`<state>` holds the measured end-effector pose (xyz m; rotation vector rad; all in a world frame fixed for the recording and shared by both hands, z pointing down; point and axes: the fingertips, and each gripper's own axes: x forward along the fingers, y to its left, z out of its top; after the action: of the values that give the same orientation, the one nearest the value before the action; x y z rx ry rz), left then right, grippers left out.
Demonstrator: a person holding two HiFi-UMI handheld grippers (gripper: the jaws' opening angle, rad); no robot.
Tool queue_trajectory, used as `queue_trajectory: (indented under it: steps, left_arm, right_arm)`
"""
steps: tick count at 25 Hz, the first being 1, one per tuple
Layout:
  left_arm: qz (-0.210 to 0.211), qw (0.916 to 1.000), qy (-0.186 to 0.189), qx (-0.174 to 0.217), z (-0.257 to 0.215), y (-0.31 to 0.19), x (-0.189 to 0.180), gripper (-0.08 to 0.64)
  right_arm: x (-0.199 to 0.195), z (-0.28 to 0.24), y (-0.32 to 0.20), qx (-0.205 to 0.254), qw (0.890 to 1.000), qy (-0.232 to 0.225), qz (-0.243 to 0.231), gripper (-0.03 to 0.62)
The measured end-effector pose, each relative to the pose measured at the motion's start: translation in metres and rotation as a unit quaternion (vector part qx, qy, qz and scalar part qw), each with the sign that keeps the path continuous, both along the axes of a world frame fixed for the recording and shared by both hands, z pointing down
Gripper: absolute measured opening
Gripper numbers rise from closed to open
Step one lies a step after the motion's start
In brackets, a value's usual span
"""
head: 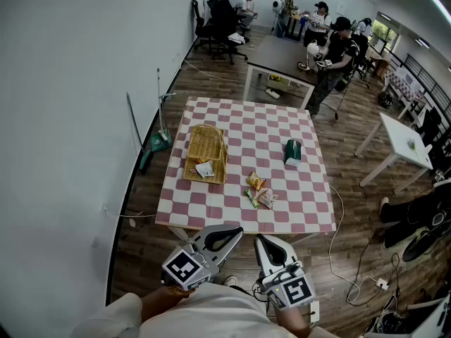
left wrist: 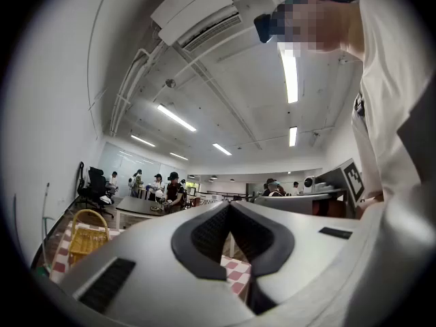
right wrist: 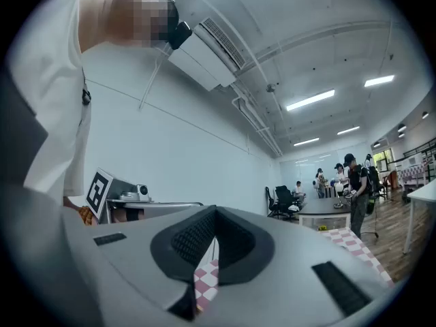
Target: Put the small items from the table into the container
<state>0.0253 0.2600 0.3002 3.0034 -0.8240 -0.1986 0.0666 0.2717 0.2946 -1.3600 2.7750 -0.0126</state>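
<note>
You are standing at the near edge of the checked surface [head: 243, 129] and holding both tools short of it, over the floor, so I judge you are sitting at the start of a pick, not in the middle of one. The left gripper [head: 237, 232] is showing its jaws pressed together at the tips with nothing between them. The right gripper [head: 260, 241] is doing the same, closed and empty, and both are pointing roughly level toward the far side. The small items are lying toward the front middle of the surface. An orange snack packet [head: 255, 182], a thin green wrapper [head: 251, 198] and a pale packet [head: 267, 198] are clustering close together, the last two touching or nearly so. A green packet [head: 292, 151] is lying apart from them, toward the right. The wicker basket [head: 204, 145] is resting on the left side, near the cluster and well apart from the green packet, and it is already carrying a white packet [head: 204, 169] at its near end. For the next move you are probably needing to spread the jaws of one gripper, tip it downward and bring it forward over the cluster. The packets are lying flat and thin, so you are likely needing to come in low and pinch one by an edge, watching that you are not catching its neighbour along with it.
</note>
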Motion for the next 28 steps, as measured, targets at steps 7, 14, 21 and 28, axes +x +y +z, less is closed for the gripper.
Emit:
queue_trajectory:
  steps: [7,14,21,28]
  left_arm:
    - [0.002,0.9998,-0.003,-0.017,0.005,-0.001,0.008,0.009]
    - [-0.001,0.9999,-0.008,-0.010,0.008,-0.002,0.023,0.008]
    - [-0.001,0.9999,-0.007,-0.014,0.011,-0.003,0.054,0.009]
    - [0.000,0.9997,-0.009,-0.021,0.018,-0.001,0.082,0.009]
  right_arm:
    - [0.009,0.006,-0.005,-0.016,1.000,-0.014,0.006,0.011]
    - [0.023,0.006,-0.005,-0.012,1.000,-0.014,0.003,0.011]
    - [0.053,0.011,-0.005,-0.015,1.000,-0.014,0.004,0.011]
    - [0.079,0.017,-0.002,-0.015,1.000,-0.003,0.003,0.011]
